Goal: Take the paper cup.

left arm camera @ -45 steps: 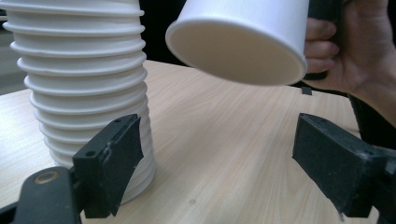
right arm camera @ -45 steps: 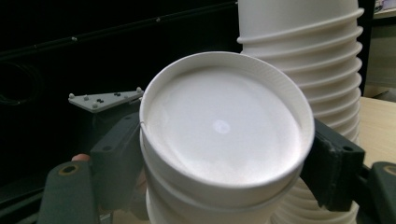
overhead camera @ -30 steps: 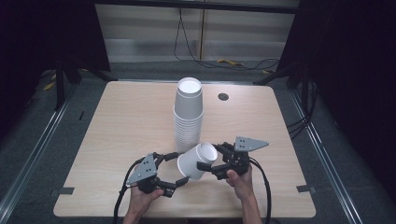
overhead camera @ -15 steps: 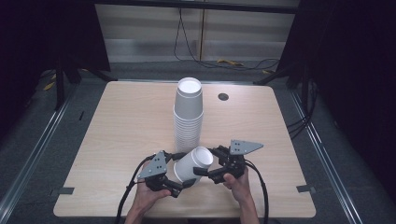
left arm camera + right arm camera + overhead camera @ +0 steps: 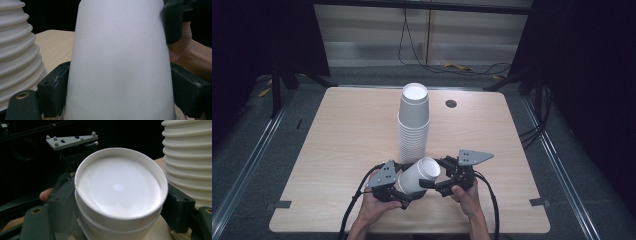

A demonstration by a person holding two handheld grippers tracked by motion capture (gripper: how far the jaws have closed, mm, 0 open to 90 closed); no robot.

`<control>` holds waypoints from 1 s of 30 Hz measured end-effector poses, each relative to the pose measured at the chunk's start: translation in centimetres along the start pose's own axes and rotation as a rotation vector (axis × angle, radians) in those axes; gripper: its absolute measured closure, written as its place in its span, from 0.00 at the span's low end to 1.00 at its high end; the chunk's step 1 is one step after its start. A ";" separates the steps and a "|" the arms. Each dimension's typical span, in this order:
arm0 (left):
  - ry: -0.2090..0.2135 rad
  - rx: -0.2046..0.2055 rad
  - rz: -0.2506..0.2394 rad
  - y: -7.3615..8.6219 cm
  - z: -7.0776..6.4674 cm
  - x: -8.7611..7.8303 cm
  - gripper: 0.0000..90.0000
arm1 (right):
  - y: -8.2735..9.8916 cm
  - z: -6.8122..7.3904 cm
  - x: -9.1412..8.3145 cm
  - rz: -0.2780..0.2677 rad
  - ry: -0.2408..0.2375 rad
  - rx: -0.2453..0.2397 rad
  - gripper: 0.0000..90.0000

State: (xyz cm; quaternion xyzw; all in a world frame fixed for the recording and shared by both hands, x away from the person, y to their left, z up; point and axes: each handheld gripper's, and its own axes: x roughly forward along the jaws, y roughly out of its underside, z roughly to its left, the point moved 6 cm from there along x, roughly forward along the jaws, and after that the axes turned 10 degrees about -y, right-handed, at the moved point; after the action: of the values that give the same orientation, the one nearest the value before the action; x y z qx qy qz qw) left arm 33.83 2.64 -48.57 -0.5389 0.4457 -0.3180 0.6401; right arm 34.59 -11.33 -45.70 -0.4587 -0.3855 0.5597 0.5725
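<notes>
Here, near the surface's [image 5: 337, 130] near edge, both hands are meeting around a white foam cup [image 5: 418, 176] lying tilted, its closed base pointing right and far. The left claw [image 5: 404, 192] is clamping the cup's wall; the right claw [image 5: 432, 183] is gripping its base end. Just beyond, a tall cup stack [image 5: 413, 125] is standing upside down.

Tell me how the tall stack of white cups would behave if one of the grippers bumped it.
The stack of cups stands tall on a narrow base, so it would probably tip. It looks like light foam, so it would likely slide easily on the smooth table.
</notes>
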 end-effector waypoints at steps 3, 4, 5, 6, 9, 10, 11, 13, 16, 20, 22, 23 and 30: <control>0.001 0.007 0.012 0.1 0.0 0.0 0.17 | 0.1 -0.1 0.0 0.007 -0.001 0.010 0.24; 0.003 0.011 0.019 0.2 0.0 0.0 0.17 | 0.2 -0.1 0.1 0.016 0.002 0.009 0.24; -0.002 0.009 0.021 0.2 -0.1 0.0 0.17 | 0.3 -0.1 0.1 0.022 0.002 0.007 0.24; -0.002 0.009 0.021 0.2 -0.1 0.0 0.17 | 0.3 -0.1 0.1 0.022 0.002 0.007 0.24; -0.003 0.012 0.038 0.4 0.0 0.1 0.18 | 0.5 -0.1 0.2 0.041 0.011 0.007 0.23; -0.003 0.012 0.038 0.4 0.0 0.1 0.18 | 0.5 -0.1 0.2 0.041 0.011 0.007 0.23; -0.002 0.008 0.038 0.5 0.1 0.1 0.18 | 0.6 -0.2 0.3 0.043 0.013 0.008 0.22; -0.006 0.009 0.048 0.7 0.2 0.1 0.18 | 0.6 -0.2 0.3 0.043 0.015 0.010 0.21; -0.009 0.005 0.064 1.0 0.5 -0.1 0.18 | 0.5 -0.4 0.0 0.036 0.031 0.015 0.18; -0.021 0.006 0.081 1.1 0.8 -0.4 0.18 | 0.4 -0.5 -0.3 0.037 0.047 0.012 0.18; -0.026 0.013 0.093 1.2 0.9 -0.5 0.18 | 0.4 -0.5 -0.4 0.040 0.054 0.014 0.18; -0.028 0.013 0.101 1.3 1.0 -0.6 0.18 | 0.4 -0.5 -0.4 0.044 0.055 0.011 0.18; -0.051 0.019 0.132 1.4 1.7 -1.1 0.18 | 0.4 -0.7 -1.0 0.080 0.096 0.002 0.16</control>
State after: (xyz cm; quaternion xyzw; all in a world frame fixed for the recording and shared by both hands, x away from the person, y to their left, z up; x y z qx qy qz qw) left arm 34.80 4.62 -49.64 -0.5101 0.4608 -0.2654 0.6760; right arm 35.10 -12.42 -46.18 -0.4995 -0.3383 0.5598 0.5681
